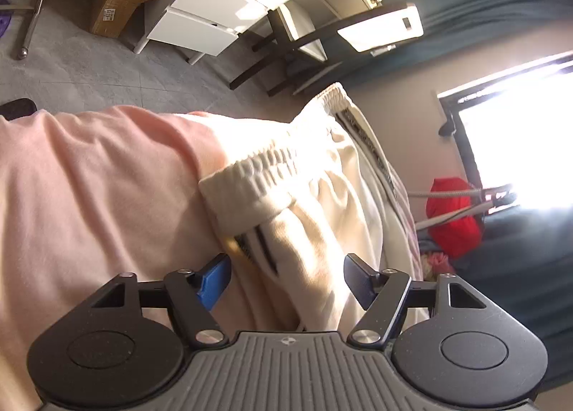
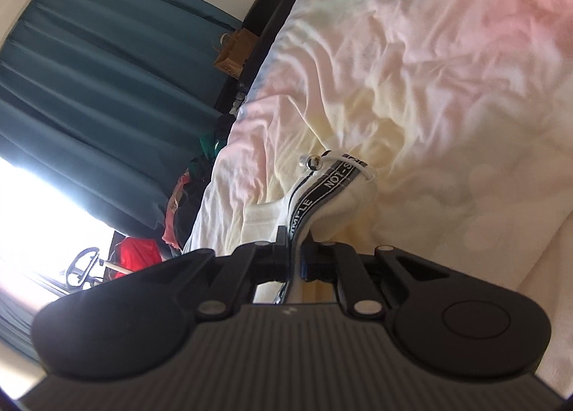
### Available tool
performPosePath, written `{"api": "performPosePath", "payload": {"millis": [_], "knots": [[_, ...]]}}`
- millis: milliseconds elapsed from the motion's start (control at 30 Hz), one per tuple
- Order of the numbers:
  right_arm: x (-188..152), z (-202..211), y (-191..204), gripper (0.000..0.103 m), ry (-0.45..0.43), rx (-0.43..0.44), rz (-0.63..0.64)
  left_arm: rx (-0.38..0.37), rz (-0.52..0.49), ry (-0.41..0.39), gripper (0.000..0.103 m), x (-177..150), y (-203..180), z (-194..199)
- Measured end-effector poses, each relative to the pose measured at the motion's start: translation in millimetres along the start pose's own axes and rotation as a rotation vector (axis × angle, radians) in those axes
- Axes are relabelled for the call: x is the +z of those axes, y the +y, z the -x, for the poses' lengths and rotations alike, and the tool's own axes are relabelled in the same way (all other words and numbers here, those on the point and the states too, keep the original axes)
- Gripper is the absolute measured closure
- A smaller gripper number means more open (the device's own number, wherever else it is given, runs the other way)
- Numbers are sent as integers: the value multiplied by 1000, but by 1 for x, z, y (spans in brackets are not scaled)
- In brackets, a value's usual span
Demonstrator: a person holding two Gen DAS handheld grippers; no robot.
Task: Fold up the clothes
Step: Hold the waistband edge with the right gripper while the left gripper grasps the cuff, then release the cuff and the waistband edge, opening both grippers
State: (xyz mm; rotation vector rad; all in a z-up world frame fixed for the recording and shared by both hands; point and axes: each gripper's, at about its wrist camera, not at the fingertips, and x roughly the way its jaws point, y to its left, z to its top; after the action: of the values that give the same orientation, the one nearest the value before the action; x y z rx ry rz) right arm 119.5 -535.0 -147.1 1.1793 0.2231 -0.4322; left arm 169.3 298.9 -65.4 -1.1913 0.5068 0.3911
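Jaws of the left gripper (image 1: 286, 280) stand apart, pads clear of cloth, with the cream trousers (image 1: 315, 196) lying between and ahead of the fingers; nothing gripped. Right gripper (image 2: 294, 253) is clamped tight on the trousers' (image 2: 333, 196) black-and-white lettered side band (image 2: 322, 189), pinched between the pads. Trousers lie on the bed, elastic waistband (image 1: 258, 167) bunched beside a pink garment (image 1: 89, 178), over a pastel tie-dye sheet (image 2: 429, 71). Teal curtain (image 2: 107, 71) hangs behind.
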Motion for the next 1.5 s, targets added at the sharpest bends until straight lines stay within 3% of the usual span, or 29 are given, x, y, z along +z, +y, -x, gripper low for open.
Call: {"api": "performPosePath", "payload": {"millis": [100, 167, 267, 333, 500, 633, 733, 833, 1000, 1167, 1267, 1400, 1467, 1500], "knots": [[0, -5, 2, 95, -16, 8, 7, 47, -84, 23, 25, 7, -17, -13], [-1, -7, 4, 95, -27, 7, 13, 66, -85, 60, 27, 7, -18, -22], [-4, -9, 6, 95, -39, -7, 21, 88, -91, 62, 52, 9, -19, -28], [-3, -8, 3, 95, -38, -20, 9, 93, -116, 47, 82, 12, -23, -26], [-1, -2, 0, 95, -2, -85, 25, 11, -167, -27, 91, 26, -49, 17], [-2, 5, -8, 95, 21, -121, 4, -105, -95, 5, 91, 54, -54, 64], [-5, 15, -5, 95, 9, -113, 2, -123, -117, 19, 91, 61, -49, 99], [-6, 34, 7, 95, -49, -128, 47, -75, -137, 32, 91, 53, -26, 120], [-8, 70, 3, 95, -159, -295, 9, 54, -145, 71, 91, 35, 32, 128], [-11, 74, -25, 95, -102, -396, -96, 133, -237, 67, 90, 21, 61, 126], [-12, 72, -27, 95, -87, -407, -74, 146, -297, 60, 87, 16, 58, 125], [-8, 68, -21, 91, -61, -388, -33, 188, -367, 32, 70, 13, 44, 132], [-6, 68, -16, 78, -55, -370, -18, 197, -419, -3, 56, 10, 32, 140], [-6, 70, -7, 45, -69, -374, 25, 197, -455, -25, 45, 8, 26, 145]]}}
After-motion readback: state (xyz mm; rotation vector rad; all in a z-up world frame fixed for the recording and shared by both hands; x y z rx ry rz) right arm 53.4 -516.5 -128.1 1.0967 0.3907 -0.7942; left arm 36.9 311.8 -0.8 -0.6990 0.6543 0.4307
